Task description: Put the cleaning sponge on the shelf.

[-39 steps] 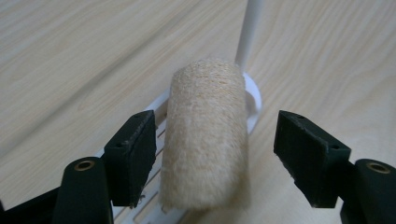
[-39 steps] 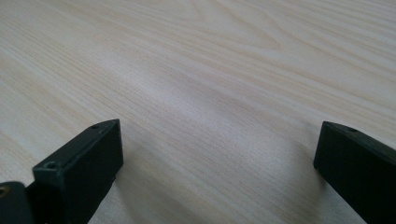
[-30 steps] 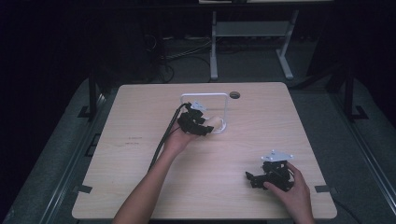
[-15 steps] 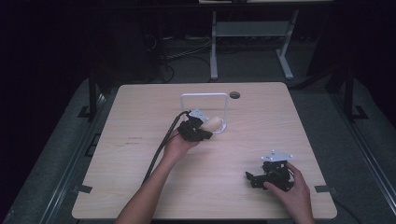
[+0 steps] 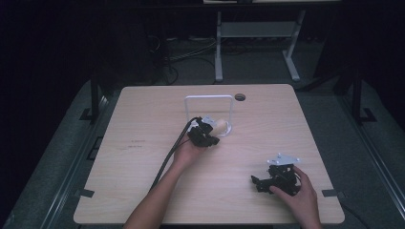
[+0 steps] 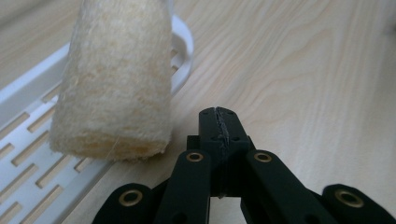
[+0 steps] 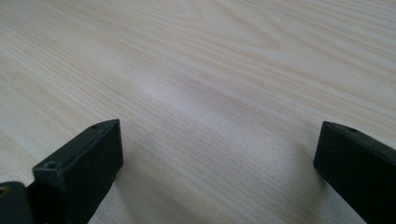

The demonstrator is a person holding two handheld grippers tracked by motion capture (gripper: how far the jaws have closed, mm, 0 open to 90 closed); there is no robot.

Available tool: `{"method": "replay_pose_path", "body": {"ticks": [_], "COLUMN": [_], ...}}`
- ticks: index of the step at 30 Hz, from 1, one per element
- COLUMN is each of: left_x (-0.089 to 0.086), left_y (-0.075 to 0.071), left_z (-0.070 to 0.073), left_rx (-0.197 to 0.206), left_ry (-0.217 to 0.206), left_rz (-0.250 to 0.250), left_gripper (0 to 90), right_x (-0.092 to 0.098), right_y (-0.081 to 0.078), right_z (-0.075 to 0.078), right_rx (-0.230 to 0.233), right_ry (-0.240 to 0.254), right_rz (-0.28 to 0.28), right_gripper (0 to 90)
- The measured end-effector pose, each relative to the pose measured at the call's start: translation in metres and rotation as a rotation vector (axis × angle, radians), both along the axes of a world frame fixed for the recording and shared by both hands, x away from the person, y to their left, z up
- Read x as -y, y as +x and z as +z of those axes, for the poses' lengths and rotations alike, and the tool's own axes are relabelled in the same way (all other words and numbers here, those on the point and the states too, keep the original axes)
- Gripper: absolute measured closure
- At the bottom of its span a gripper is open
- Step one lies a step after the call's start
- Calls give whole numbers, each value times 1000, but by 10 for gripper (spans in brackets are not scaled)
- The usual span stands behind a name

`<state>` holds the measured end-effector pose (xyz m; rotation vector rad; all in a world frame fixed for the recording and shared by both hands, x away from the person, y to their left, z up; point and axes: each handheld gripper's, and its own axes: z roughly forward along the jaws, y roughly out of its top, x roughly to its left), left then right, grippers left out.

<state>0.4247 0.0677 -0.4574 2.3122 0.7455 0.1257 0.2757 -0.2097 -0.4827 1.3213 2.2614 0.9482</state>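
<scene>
Loofah roll [image 6: 112, 79] on slotted rack [image 6: 28, 140], table [image 5: 143, 191] centre

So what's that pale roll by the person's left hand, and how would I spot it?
Start at the wooden table and find the white rack standing near its far edge, with a slotted tray at its foot. On that tray lies a loofah sponge, right beside the shut left gripper. It is the one soft, straw-coloured, fibrous cylinder among hard white and black pieces.
</scene>
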Motion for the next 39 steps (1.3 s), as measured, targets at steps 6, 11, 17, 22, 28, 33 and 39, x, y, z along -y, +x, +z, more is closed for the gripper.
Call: {"method": "replay_pose_path", "body": {"ticks": [6, 11, 17, 22, 28, 33, 39], "left_x": [-8, -16, -22, -27, -33, -39, -40], "left_y": [5, 9, 12, 15, 18, 20, 19], "left_z": [-6, -6, -3, 0, 4, 5, 6], "left_rx": [-7, -3, 15, 26, 37, 49, 50], "left_ry": [1, -7, -3, -7, -2, 9, -2], "left_rz": [45, 76, 90, 111, 123, 141, 142], "left_gripper": [900, 900, 900, 900, 900, 900, 900], "right_x": [0, 0, 0, 0, 0, 0, 0], "right_y": [0, 0, 0, 0, 0, 0, 0], "right_z": [0, 0, 0, 0, 0, 0, 0], "right_rx": [0, 1, 1, 0, 0, 1, 1], "right_ry": [0, -1, -1, 0, 0, -1, -1], "right_rz": [0, 1, 2, 0, 0, 2, 2], "right_gripper": [10, 10, 10, 9, 10, 10, 10]}}
